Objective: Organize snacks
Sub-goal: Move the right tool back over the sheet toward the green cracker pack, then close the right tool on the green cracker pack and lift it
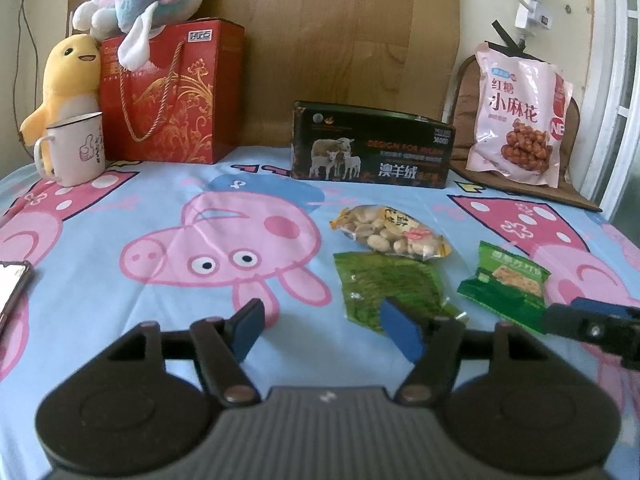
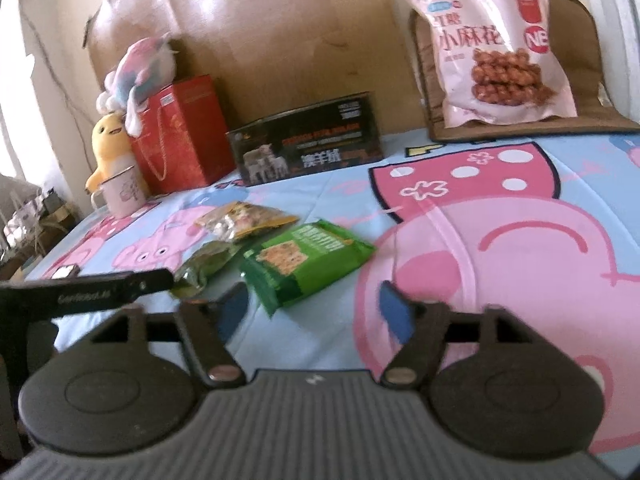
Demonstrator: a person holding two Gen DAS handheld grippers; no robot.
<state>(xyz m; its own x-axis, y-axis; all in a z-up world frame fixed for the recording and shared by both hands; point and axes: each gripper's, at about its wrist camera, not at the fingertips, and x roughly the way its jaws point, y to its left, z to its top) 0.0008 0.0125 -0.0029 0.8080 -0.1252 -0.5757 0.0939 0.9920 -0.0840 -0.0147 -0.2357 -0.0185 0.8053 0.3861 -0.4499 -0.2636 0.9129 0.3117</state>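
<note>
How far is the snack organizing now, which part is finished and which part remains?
Done: three small packets lie grouped on the cartoon-print sheet: clear peanut packet, dark green foil packet, bright green cracker packet. In hand: nothing; the left gripper and right gripper are open and empty. Left: large pink snack bag stands apart against the brown cushion.

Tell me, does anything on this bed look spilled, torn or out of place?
Nothing spilled or torn. Three small packets lie loosely clustered on the sheet: nuts, a dark green one, green crackers. The big pink bag leans apart, on a brown cushion.
</note>
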